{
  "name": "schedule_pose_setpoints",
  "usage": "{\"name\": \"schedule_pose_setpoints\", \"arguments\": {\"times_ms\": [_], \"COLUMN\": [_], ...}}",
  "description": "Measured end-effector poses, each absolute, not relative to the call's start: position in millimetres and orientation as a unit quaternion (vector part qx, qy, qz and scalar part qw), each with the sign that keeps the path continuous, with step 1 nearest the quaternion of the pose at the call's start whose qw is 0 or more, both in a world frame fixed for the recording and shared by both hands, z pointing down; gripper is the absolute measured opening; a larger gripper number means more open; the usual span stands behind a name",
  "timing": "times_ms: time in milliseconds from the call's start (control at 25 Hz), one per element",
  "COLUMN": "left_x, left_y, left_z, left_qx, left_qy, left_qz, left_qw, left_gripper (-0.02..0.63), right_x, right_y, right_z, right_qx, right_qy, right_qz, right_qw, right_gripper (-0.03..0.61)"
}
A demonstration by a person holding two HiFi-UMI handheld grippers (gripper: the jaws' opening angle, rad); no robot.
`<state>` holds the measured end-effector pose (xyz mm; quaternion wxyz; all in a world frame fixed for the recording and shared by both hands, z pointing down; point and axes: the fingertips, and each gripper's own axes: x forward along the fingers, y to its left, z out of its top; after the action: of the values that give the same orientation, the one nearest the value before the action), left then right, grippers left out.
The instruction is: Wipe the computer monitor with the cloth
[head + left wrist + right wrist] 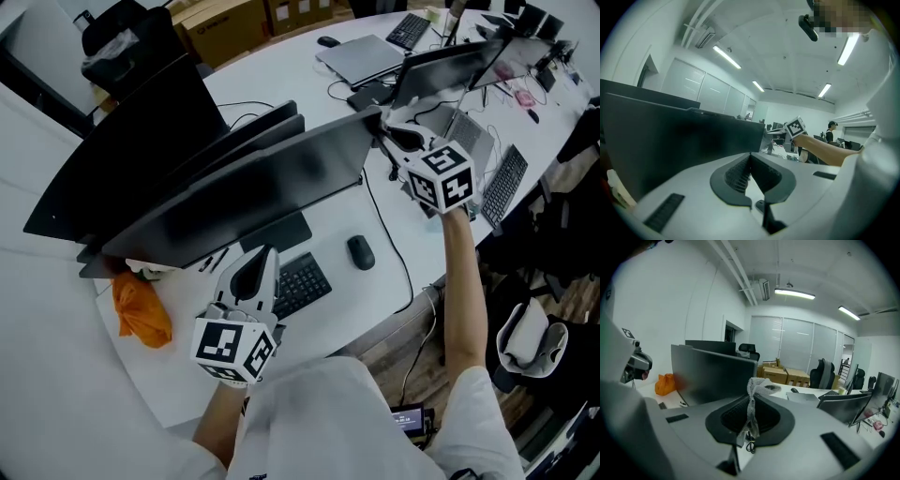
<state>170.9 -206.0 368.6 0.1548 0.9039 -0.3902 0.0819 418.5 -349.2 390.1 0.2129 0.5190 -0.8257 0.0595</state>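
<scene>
Right gripper [752, 398] is clamped on the cloth [751, 414]. A thin, pale mesh strip is pinched between the jaws, with a bunched end sticking out past the tips and a short tail hanging inside the throat.

In the head view, that gripper is at 2 o'clock, arm extended, with the tips at the upper right corner of the monitor [253, 192]. Can't tell from any view whether the cloth actually touches the screen.

Left gripper [259, 270] has its jaws closed to a narrow V with nothing between them. It sits at 6 o'clock in the head view, low over the left end of the keyboard [302, 281], with the tips pointing up at the monitor's lower edge, close but apart from it.

The monitor is dark and tilted, spanning the frame centre from 9 to 1 o'clock. More dark screens are stacked behind it at 10–11 o'clock.

The mouse [360, 251] lies on the white bench [366, 305] just at 3 o'clock of the keyboard. An orange bundle [141, 309] lies on the bench at 8 o'clock, under the monitor's left end. A closed laptop [361, 58] is at 1 o'clock, well behind.
</scene>
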Motion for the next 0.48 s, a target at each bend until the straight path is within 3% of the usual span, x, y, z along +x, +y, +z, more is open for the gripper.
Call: {"name": "schedule_pose_setpoints", "arguments": {"times_ms": [480], "left_x": [169.5], "left_y": [-208.4], "left_z": [385.1], "left_qx": [0.899], "left_qy": [-0.397], "left_qz": [0.088], "left_qw": [0.166], "left_gripper": [0.018], "right_x": [416.0], "right_y": [-343.6], "right_z": [469.4], "right_qx": [0.508], "right_qy": [-0.821], "right_qz": [0.045], "right_qw": [0.255], "right_gripper": [0.031]}}
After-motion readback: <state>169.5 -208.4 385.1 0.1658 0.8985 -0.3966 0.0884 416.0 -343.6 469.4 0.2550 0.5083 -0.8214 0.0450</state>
